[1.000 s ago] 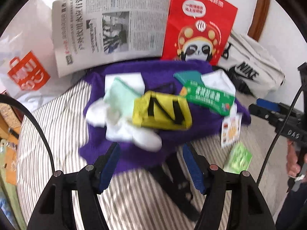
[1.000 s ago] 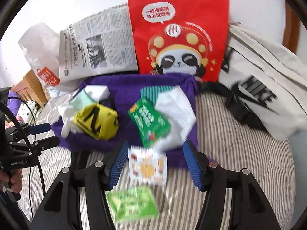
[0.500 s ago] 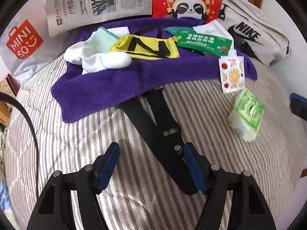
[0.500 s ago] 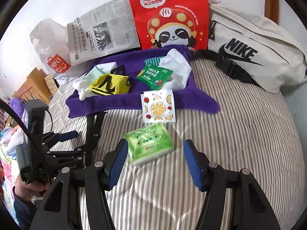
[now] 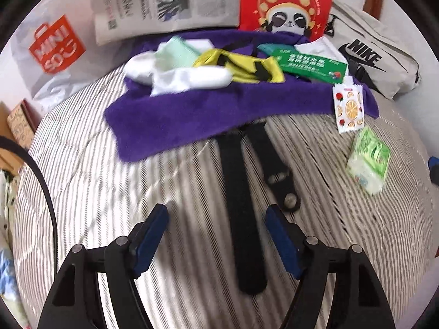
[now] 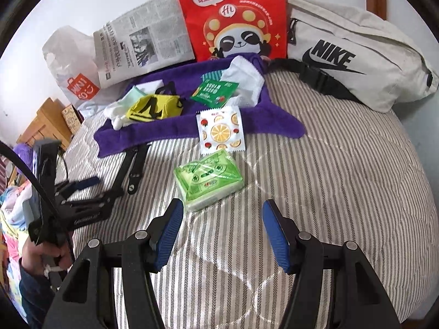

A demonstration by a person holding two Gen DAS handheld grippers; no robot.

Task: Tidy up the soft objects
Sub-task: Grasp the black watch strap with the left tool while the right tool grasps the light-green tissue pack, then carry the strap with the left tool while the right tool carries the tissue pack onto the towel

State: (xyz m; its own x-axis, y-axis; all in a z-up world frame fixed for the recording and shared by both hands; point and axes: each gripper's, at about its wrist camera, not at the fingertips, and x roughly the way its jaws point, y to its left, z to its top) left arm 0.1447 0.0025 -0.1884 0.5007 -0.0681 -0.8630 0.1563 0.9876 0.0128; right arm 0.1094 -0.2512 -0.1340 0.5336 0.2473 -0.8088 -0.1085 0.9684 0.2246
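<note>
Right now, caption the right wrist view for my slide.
Open right gripper poised over a green tissue pack on the striped bed, purple towel behind.

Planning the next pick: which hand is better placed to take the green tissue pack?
Right. The tissue pack lies just ahead of the right tongs, which are open and empty. The left tongs hover over the black strap, with the pack far off to their side.
</note>
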